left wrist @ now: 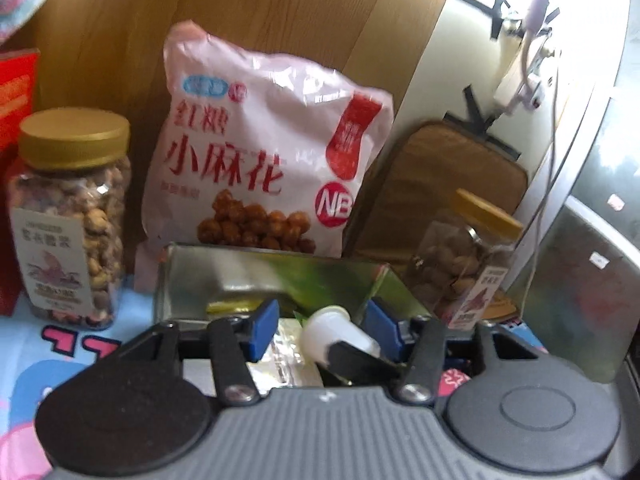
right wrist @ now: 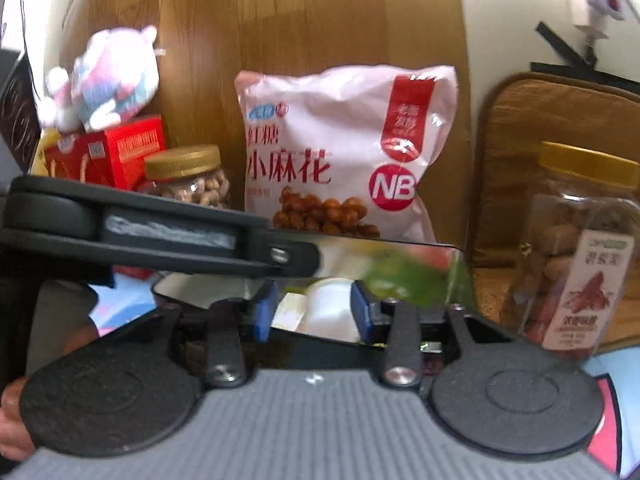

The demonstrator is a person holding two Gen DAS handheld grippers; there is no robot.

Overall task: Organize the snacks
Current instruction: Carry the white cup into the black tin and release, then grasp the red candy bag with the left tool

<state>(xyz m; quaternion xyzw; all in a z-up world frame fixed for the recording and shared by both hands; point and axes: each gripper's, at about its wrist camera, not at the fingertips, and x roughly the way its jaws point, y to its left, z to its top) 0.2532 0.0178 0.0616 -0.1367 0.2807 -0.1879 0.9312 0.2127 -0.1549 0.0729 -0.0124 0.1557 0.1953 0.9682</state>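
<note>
A shiny metal tin (left wrist: 240,276) stands open in front of both grippers; it also shows in the right wrist view (right wrist: 420,264). My left gripper (left wrist: 322,322) is open over the tin, with foil snack packets (left wrist: 286,364) below it. A small white cup (left wrist: 326,330) lies between its blue pads, held from the right by a black finger. My right gripper (right wrist: 314,312) is shut on the white cup (right wrist: 332,312) inside the tin. The left gripper's black body (right wrist: 140,232) crosses the right wrist view. A pink snack bag (left wrist: 260,152) leans on the wooden board behind the tin.
A gold-lidded nut jar (left wrist: 72,220) stands left of the tin, beside a red box (left wrist: 16,92). Another nut jar (left wrist: 464,264) stands on the right, near a brown pad (left wrist: 440,184). A plush toy (right wrist: 108,76) sits on the red box (right wrist: 120,152). A cartoon-print cloth (left wrist: 40,344) covers the surface.
</note>
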